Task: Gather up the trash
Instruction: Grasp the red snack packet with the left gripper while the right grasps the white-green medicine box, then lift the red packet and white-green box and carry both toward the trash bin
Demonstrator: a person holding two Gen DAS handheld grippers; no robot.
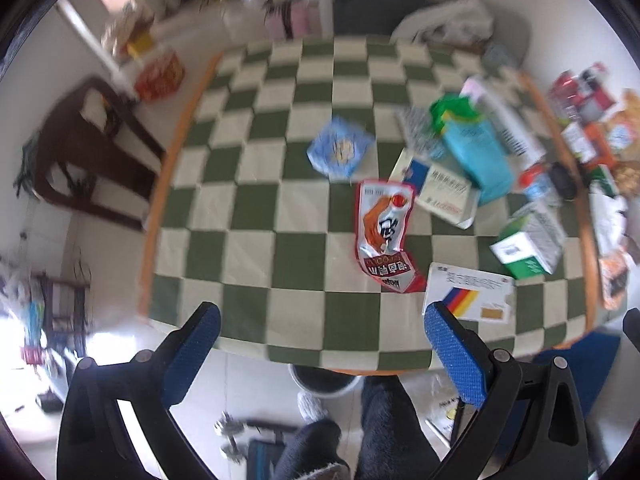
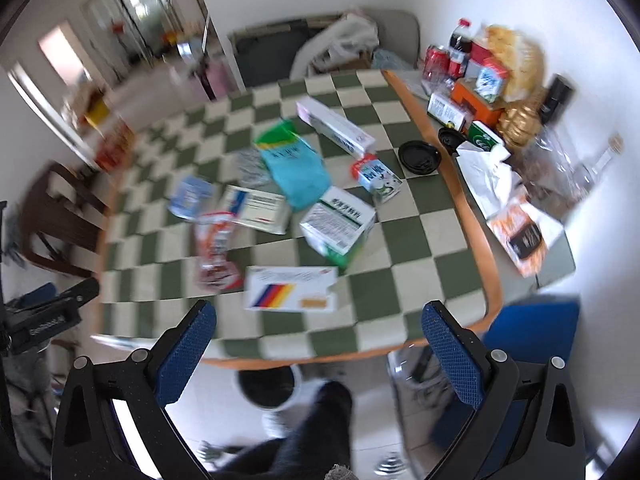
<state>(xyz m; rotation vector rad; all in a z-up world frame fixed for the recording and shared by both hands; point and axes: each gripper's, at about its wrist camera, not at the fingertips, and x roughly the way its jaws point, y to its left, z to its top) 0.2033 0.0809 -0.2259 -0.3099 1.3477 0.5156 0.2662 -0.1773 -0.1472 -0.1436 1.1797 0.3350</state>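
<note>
Trash lies scattered on a green-and-cream checkered table [image 1: 248,216] [image 2: 412,240]. A red-and-white snack wrapper [image 1: 384,228] [image 2: 214,248], a blue crumpled packet [image 1: 340,150] [image 2: 190,196], a white box with coloured stripes [image 1: 468,294] [image 2: 292,288], a green-and-white carton [image 1: 528,246] [image 2: 338,226], a teal bag [image 1: 478,154] [image 2: 296,170] and a small milk carton [image 2: 376,178] are among it. My left gripper [image 1: 320,344] is open and empty above the table's near edge. My right gripper [image 2: 316,344] is open and empty over the near edge too.
A bin [image 2: 268,386] [image 1: 324,378] stands on the floor under the near edge, by the person's legs. Food, cans and bottles [image 2: 480,76] crowd a side shelf at right. A dark wooden chair [image 1: 88,148] is at left, a blue chair [image 2: 532,332] at right.
</note>
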